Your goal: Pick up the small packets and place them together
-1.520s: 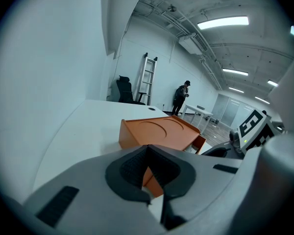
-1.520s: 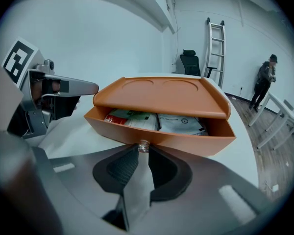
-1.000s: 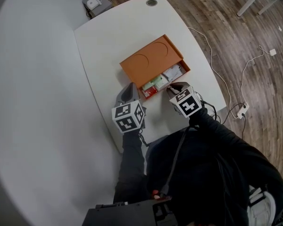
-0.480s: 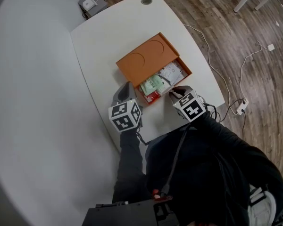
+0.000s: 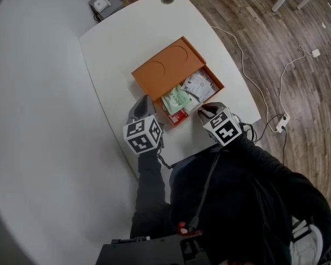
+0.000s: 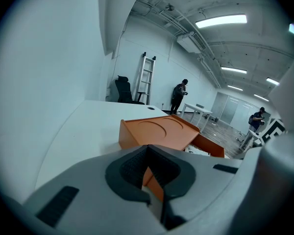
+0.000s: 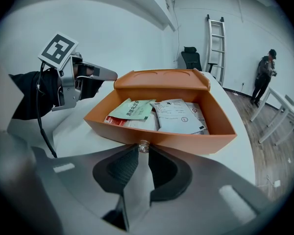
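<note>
1. Head view: my right gripper (image 5: pixel 203 109) pinches the knob (image 7: pixel 143 145) of the drawer (image 5: pixel 215 84), now further out of the orange box (image 5: pixel 165 70) than before.
2. More of the small packets (image 5: pixel 183 97) show inside.
3. My left gripper (image 5: pixel 145 101), jaws pressed together, sits at the box's lower-left corner.

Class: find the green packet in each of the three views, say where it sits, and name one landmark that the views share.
Head view: green packet just above centre, inside the open orange box.
Left gripper view: not in it.
Right gripper view: just left of centre, in the box's left half.
Shared landmark: the orange box, also in the left and right gripper views.
</note>
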`<state>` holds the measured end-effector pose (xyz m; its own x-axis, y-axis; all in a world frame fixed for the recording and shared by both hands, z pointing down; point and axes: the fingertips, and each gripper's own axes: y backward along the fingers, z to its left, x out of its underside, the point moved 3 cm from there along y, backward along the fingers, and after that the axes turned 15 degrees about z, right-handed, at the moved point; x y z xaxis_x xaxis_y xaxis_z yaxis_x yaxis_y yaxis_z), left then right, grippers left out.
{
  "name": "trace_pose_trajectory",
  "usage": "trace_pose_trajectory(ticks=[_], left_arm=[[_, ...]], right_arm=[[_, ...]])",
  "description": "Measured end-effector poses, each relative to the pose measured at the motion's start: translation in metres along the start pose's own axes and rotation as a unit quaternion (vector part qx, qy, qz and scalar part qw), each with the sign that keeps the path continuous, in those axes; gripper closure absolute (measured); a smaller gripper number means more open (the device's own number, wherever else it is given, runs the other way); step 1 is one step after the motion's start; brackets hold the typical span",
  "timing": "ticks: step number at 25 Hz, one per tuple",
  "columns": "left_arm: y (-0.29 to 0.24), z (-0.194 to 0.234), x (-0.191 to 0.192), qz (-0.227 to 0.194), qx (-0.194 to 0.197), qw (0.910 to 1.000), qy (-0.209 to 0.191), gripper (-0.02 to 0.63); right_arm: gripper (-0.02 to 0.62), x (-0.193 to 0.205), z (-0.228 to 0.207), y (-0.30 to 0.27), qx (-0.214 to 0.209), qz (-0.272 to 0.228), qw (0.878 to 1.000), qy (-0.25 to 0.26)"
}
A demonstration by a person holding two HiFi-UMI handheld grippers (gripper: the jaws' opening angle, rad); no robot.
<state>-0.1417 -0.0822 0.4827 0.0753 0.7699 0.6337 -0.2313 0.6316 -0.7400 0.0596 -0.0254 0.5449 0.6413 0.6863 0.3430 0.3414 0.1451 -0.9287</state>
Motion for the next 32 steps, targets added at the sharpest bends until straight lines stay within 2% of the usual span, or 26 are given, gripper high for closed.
trace_pose_trajectory(ticks=[12,17,21,24,28,30,32], left_arm=[[-0.002,0.001,-0.002,0.001,-0.006,1.0,0.003,0.604],[-0.002,0.0,-0.001,0.002,-0.007,1.0,0.004,0.604],[-0.002,0.0,0.0,0.001,-0.006,1.0,0.006,0.604],[0.0,0.0,-0.001,-0.001,0.0,1.0,0.01,0.604],[0.0,0.001,0.0,-0.004,0.004,0.9999,0.014,0.604],[-0.001,0.001,0.0,-0.005,0.005,0.9999,0.016,0.604],[-0.001,0.001,0.0,-0.004,0.006,0.9998,0.016,0.604]], right_arm=[[0.531,0.003,0.001,0.002,-0.011,-0.008,1.0,-0.004],[0.522,0.007,0.0,-0.008,-0.046,0.001,0.999,-0.022],[0.472,0.01,-0.004,0.006,-0.078,0.001,0.997,-0.022],[0.472,0.007,-0.022,0.039,-0.06,-0.024,0.998,-0.027],[0.472,-0.03,-0.044,0.075,-0.025,-0.074,0.997,-0.006],[0.465,-0.05,-0.048,0.074,-0.013,-0.074,0.997,0.022],[0.445,-0.064,-0.046,0.062,-0.014,-0.055,0.997,0.052]])
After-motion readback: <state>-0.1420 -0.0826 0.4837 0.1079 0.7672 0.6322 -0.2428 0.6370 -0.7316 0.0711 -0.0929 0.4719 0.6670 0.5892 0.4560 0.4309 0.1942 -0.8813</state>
